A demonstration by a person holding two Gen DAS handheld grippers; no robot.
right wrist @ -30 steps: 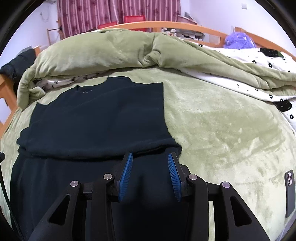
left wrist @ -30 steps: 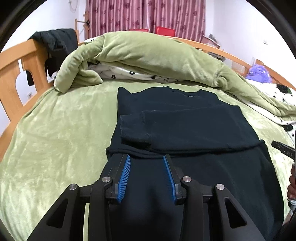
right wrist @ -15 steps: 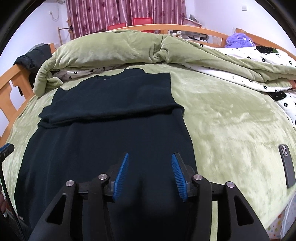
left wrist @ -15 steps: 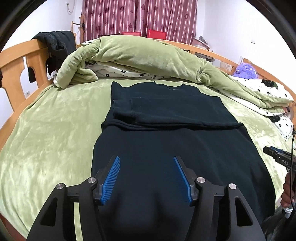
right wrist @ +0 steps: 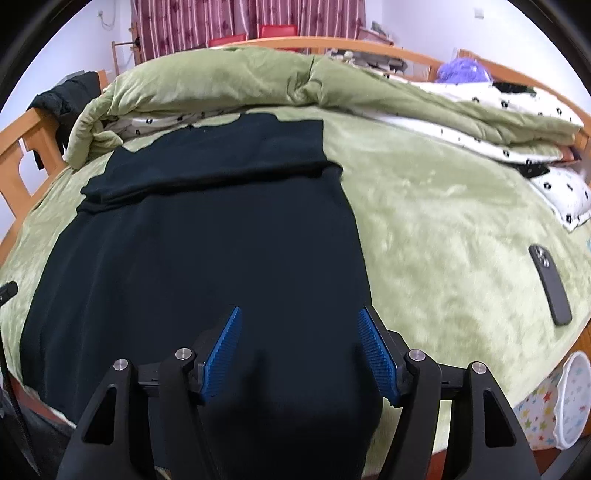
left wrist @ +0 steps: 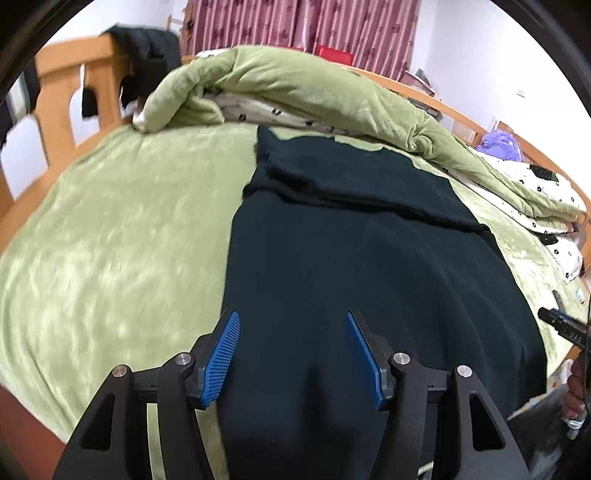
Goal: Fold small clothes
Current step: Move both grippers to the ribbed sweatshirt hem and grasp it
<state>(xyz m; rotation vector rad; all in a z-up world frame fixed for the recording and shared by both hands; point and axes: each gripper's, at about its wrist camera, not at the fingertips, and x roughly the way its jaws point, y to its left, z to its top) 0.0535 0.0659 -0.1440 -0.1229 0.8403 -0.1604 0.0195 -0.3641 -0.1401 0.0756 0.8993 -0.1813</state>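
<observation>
With sleeves folded across the dark top (left wrist: 369, 266), both grippers hover above its hem (nearest them). The left gripper (left wrist: 291, 350) and right gripper (right wrist: 300, 349) have just been opening, jaws wide, nothing held. Next, probably: pinch the hem corners and fold toward the collar.

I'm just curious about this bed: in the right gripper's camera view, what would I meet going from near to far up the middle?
Right gripper → dark garment → its folded-over top part → bunched green blanket → wooden bed rail → striped curtain.

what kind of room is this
Most likely a bedroom at home: a wooden bed frame holds a green blanket, with a bunched quilt at the far side and curtains behind.
</observation>
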